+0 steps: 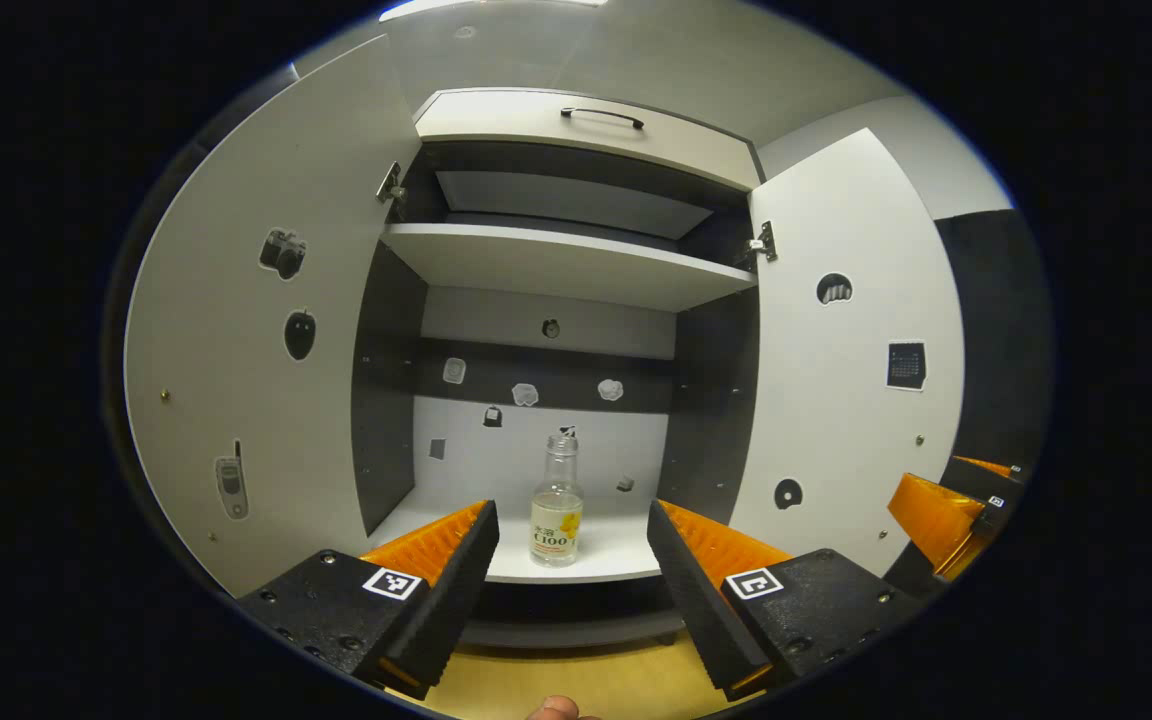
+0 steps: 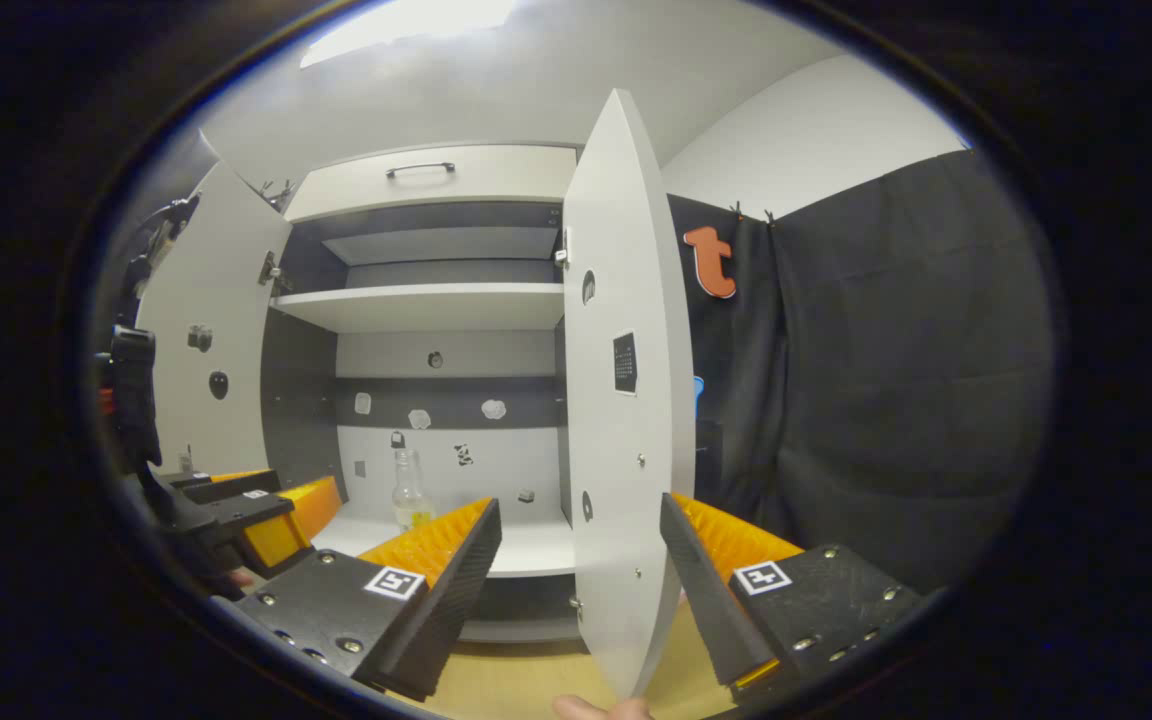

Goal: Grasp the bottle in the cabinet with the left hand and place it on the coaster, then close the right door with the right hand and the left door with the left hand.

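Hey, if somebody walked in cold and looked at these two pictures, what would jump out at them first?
Probably the lone clear bottle, standing upright on the cabinet's lower shelf, framed between the open fingers of the left gripper. Next, both cabinet doors flung wide: the left door dotted with stickers, and the right door seen nearly edge-on in the right gripper view, its lower edge between the open fingers of the right gripper.

A recording booth: sticker-dotted white cabinet [image 1: 576,260] with open doors, black cloth wall [image 2: 886,380] beside it.
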Action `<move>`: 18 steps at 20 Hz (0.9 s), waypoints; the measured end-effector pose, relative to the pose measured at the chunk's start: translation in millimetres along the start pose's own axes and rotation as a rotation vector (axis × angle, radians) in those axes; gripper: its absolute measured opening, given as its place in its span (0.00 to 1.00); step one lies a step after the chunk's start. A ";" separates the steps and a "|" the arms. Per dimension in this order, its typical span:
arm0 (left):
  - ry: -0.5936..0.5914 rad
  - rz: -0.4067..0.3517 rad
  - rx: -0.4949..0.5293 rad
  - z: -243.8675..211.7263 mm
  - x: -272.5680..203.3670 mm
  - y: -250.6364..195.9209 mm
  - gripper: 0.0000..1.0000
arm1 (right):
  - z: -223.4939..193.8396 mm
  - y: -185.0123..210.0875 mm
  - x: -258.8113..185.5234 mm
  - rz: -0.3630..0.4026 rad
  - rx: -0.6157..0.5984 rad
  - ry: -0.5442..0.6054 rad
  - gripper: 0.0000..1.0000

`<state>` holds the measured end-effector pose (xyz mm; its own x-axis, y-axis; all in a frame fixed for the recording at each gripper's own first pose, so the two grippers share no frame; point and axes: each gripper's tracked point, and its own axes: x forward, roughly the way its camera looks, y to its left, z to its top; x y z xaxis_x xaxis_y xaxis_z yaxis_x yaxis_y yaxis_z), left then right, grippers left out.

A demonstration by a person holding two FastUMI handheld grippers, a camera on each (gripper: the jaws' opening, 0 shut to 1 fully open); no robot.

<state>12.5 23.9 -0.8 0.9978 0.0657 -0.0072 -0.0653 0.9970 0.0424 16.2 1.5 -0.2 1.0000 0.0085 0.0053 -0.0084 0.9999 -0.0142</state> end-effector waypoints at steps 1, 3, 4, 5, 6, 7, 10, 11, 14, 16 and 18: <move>-0.003 0.018 0.011 0.3 1.5 3.2 0.95 | -0.6 0.6 2.6 0.006 -0.004 -0.001 0.96; -0.001 0.049 0.014 1.4 4.8 7.4 0.94 | 0.6 2.6 4.4 0.034 -0.004 -0.005 0.95; -0.005 0.058 0.009 3.7 6.9 7.6 0.95 | 1.4 3.5 5.2 0.046 -0.005 -0.007 0.96; -0.011 0.065 0.006 5.3 9.2 8.4 0.95 | 1.5 4.2 7.4 0.055 -0.004 -0.009 0.95; -0.017 0.068 0.006 7.7 12.3 7.9 0.94 | 2.5 5.3 6.9 0.069 0.001 -0.013 0.96; -0.023 0.075 0.011 8.8 16.4 9.6 0.95 | 3.1 5.9 6.7 0.079 0.004 -0.014 0.96; -0.019 0.077 0.012 8.6 32.4 11.5 0.95 | 1.9 5.8 7.6 0.089 -0.003 -0.006 0.95; -0.015 0.065 0.007 6.8 39.5 11.1 0.95 | 1.4 6.9 7.7 0.089 -0.007 -0.008 0.96; 0.012 0.036 -0.012 -2.9 64.8 10.1 0.94 | 0.9 9.1 7.0 0.096 0.003 -0.009 0.96; 0.038 0.042 -0.009 -12.5 83.9 13.6 0.95 | 6.0 9.3 1.7 0.102 0.017 -0.021 0.96; 0.069 0.049 -0.004 -24.8 102.5 17.2 0.95 | 14.6 6.1 -7.1 0.101 0.037 -0.033 0.95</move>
<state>113.5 48.8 -25.6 0.9904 0.1171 -0.0738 -0.1144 0.9926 0.0402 9.0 7.7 14.3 0.9933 0.1087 0.0389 -0.1096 0.9938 0.0207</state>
